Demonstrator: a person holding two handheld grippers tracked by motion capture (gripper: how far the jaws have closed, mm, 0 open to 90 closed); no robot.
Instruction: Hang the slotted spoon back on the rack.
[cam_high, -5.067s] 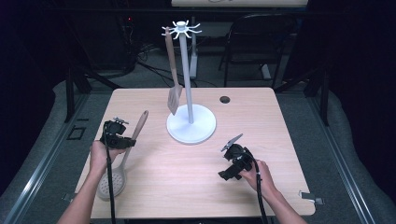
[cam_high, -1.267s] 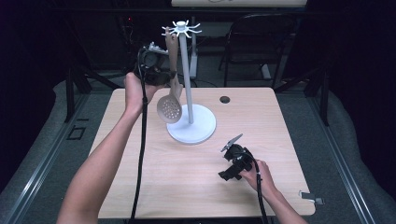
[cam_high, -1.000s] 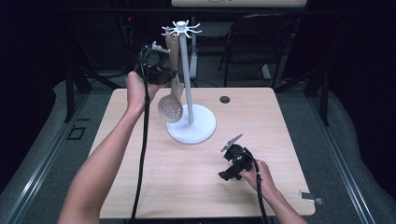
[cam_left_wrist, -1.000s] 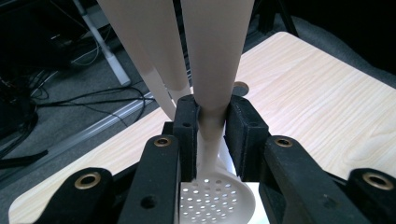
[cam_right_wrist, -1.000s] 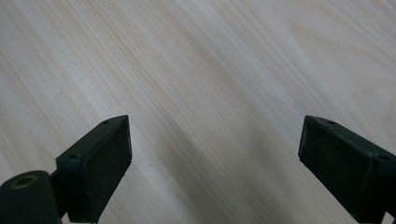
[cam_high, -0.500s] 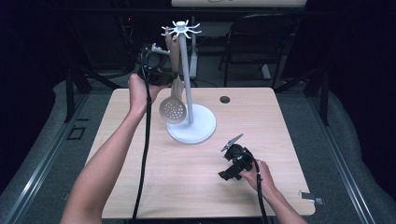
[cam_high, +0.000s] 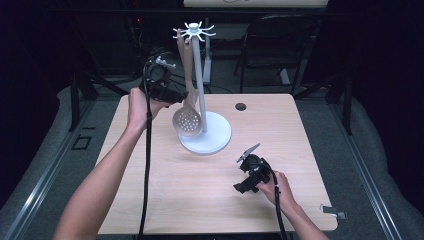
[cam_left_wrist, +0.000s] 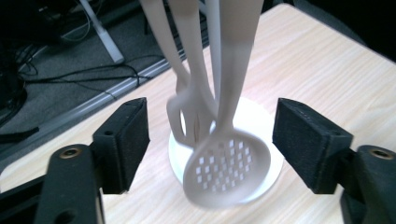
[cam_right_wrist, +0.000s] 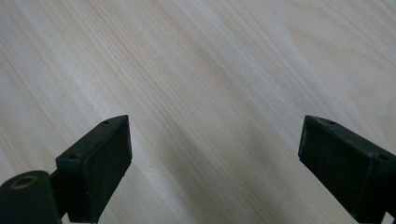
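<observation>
A white utensil stand (cam_high: 196, 65) rises from its round base (cam_high: 216, 141) at the table's middle back. A pale perforated spoon (cam_high: 187, 120) hangs from a top hook, beside a slotted spatula (cam_left_wrist: 186, 109). My left gripper (cam_high: 162, 82) is raised just left of the spoon's handle. In the left gripper view the left gripper (cam_left_wrist: 212, 128) is open, with the blurred spoon (cam_left_wrist: 229, 170) hanging free between its pads. My right gripper (cam_high: 248, 170) rests low at the front right, open (cam_right_wrist: 215, 154) over bare wood (cam_right_wrist: 210, 70).
A black grommet hole (cam_high: 241, 106) sits in the tabletop behind the base. The left gripper's cable (cam_high: 147, 150) hangs down along the forearm. A dark chair (cam_high: 280, 45) stands behind the table. Bare wood (cam_high: 165, 190) lies between the two arms.
The left gripper carried the spoon from the table's left up to the stand; since half a second ago it has sunk slightly and opened, and the spoon hangs from the hook.
</observation>
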